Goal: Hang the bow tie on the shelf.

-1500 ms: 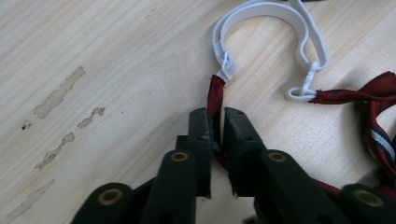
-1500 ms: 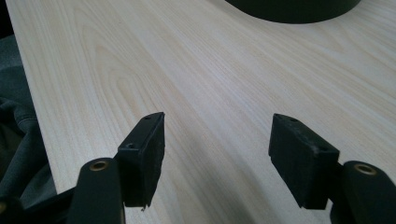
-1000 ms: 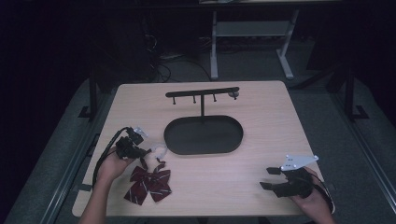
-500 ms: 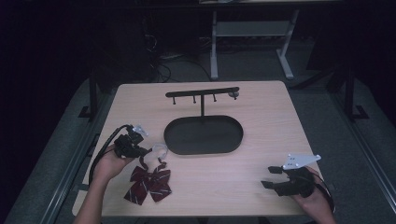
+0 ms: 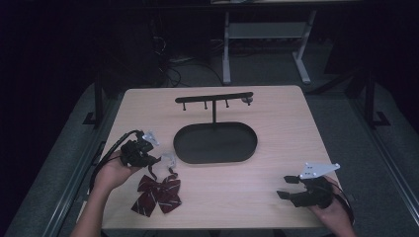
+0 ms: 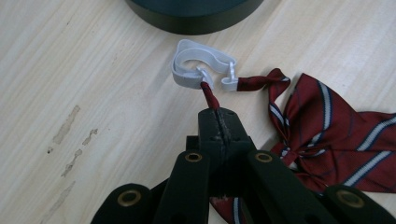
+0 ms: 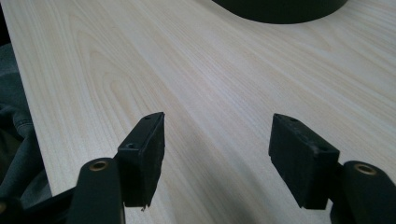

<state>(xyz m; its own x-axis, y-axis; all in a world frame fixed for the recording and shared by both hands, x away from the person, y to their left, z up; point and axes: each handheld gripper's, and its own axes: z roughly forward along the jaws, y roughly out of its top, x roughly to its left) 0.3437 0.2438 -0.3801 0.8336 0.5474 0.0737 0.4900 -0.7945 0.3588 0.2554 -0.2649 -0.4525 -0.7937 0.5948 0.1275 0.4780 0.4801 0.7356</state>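
Note:
A dark red bow tie (image 5: 159, 193) with white stripes lies on the table's front left. My left gripper (image 5: 155, 159) is just behind it, shut on the tie's thin red strap (image 6: 209, 96). The strap runs on to a white elastic loop (image 6: 200, 65) with a plastic clasp, lying short of the black tray. In the left gripper view the bow tie (image 6: 329, 135) spreads out to the right of the left gripper (image 6: 220, 116). My right gripper (image 5: 290, 186) is low at the front right, open over bare wood, and the right gripper (image 7: 217, 140) has nothing between its jaws.
A black oval tray (image 5: 216, 144) stands mid-table. A post rises from it to a crossbar with several small hooks (image 5: 213, 98). The tray's edge (image 7: 280, 11) is far ahead of the right gripper. A grey cloth (image 7: 14, 135) hangs past the table's edge.
My left gripper has drawn back a little toward the left rear with the strap, and the white loop now lies stretched out beside it. The right gripper has barely moved.

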